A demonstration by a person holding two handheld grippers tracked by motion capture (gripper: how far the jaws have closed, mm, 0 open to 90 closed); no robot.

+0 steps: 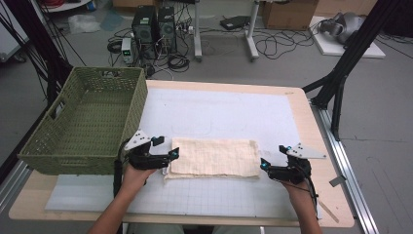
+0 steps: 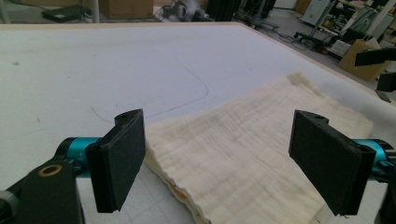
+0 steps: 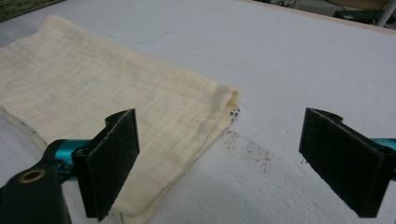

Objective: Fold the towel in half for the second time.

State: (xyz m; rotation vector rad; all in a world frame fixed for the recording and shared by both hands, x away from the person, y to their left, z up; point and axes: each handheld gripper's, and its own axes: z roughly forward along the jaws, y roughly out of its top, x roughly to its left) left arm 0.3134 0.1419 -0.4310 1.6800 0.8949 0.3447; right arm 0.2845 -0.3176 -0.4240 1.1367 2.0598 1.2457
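Note:
A folded cream cloth (image 1: pixel 214 157) lies flat on the white mat (image 1: pixel 219 112) near the table's front. My left gripper (image 1: pixel 171 155) stands open at the cloth's left end, its jaws spread either side of that end of the cloth (image 2: pixel 243 154). My right gripper (image 1: pixel 263 165) is open at the cloth's right end, just off its near right corner; the folded cloth (image 3: pixel 116 107) lies ahead and to the left between the jaws. Nothing is held in either gripper.
A green woven basket (image 1: pixel 53 146) stands at the table's left edge, right beside my left hand. The table's wooden rim (image 1: pixel 311 126) runs along the right. Computers and cables sit on the floor beyond the table.

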